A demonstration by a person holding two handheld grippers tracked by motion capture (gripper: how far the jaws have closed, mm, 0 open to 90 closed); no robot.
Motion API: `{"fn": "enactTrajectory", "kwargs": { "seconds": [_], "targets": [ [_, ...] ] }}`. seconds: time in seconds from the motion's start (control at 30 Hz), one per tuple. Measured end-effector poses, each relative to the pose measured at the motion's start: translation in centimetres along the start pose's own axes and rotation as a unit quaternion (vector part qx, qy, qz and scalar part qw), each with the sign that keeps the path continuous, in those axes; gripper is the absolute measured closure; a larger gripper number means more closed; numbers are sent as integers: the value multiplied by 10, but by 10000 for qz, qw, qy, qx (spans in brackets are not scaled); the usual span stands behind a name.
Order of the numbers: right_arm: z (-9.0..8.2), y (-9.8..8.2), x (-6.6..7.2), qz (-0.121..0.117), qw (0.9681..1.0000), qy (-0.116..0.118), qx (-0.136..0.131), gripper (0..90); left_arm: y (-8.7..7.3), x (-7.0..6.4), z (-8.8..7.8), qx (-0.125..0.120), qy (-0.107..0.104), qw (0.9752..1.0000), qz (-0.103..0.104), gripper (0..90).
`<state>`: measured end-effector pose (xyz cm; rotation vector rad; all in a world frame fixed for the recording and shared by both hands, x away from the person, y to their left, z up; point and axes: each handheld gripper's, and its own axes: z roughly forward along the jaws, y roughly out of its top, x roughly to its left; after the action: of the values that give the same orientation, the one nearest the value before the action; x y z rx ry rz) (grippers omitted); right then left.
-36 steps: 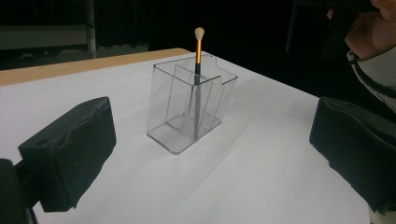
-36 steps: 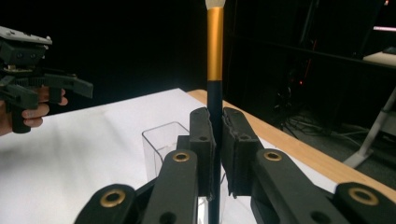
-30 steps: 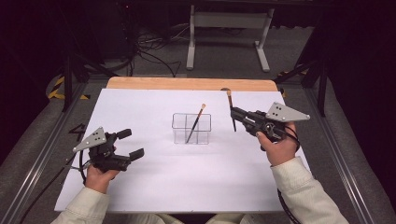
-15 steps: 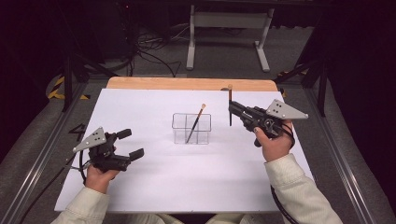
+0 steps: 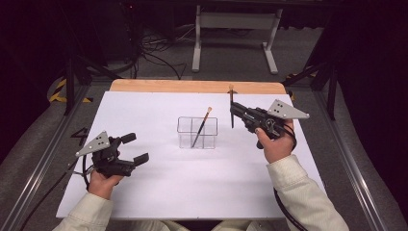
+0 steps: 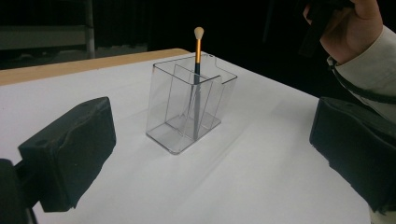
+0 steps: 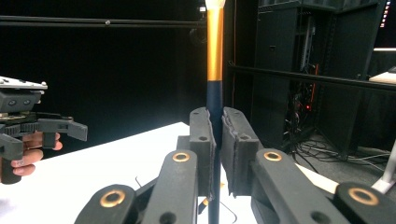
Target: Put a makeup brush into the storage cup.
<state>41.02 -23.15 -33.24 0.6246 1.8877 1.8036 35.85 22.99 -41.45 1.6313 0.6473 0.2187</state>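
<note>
Brush [image 7: 215, 56] held upright in the clenched right gripper [image 5: 233, 110], lifted above the table [image 5: 144, 110] just right of the clear holder [image 5: 197, 133].

A dark handle and gold ferrule are seen pinched between the two pads [image 7: 204, 140] in the right gripper view, the tuft uppermost. The right hand [image 5: 275, 144] is raised, its forearm angled in from the lower right, with the gripper pointed leftward towards the holder. A second brush [image 6: 198, 70] is seen leaning inside the holder, tuft up. The left gripper [image 5: 134, 148] is rested low on the table at the near left, apparently touching it, its jaws released wide and nothing gripped; it is aimed at the holder, well apart from it.
</note>
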Motion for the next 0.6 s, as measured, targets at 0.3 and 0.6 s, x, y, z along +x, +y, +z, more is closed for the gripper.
{"fn": "enactTrajectory", "kwargs": {
  "seconds": [0.3, 0.6],
  "targets": [
    [21, 3, 4, 57, 9999, 132, 8, 835, -1, 0, -1, 0, 4, 10000, -7, 12],
    [37, 5, 7, 67, 9998, 212, 20, 835, -1, 1, -1, 17, -7, 10000, -28, 12]
  ]
}}
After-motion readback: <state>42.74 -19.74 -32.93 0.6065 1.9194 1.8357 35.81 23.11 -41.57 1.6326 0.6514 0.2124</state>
